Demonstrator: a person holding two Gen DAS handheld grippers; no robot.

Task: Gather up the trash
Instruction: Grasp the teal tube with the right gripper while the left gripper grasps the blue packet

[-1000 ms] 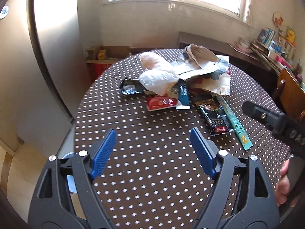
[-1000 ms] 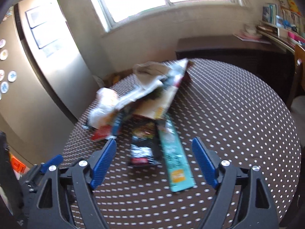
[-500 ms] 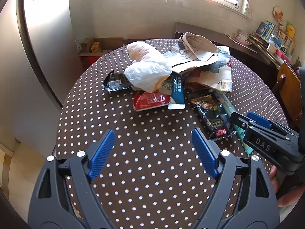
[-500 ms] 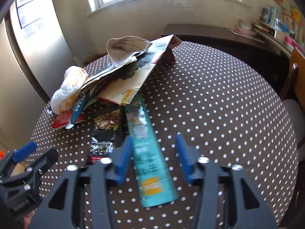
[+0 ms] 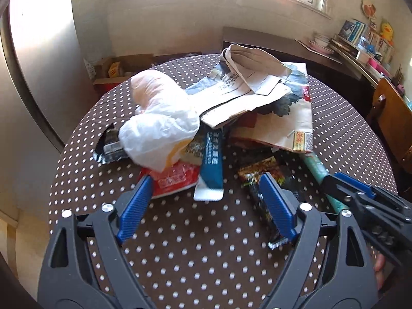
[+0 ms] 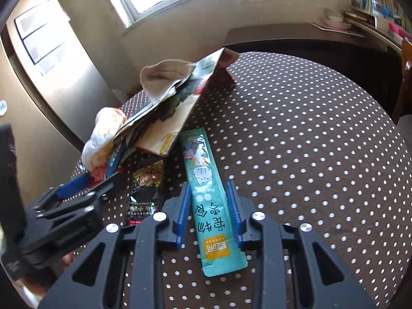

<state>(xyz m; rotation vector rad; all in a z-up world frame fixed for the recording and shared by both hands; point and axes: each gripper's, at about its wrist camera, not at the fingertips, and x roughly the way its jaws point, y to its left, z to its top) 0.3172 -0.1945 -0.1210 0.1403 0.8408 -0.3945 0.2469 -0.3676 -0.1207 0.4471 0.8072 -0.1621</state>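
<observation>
Straddling teal sachet [image 6: 209, 200] — right gripper [image 6: 209, 213], edges flanked

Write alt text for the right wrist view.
The right claw straddles a long teal packet lying flat on a dotted table, its fingers close beside the packet's edges. Behind lies a heap of wrappers and paper; the left claw enters at left.
</observation>
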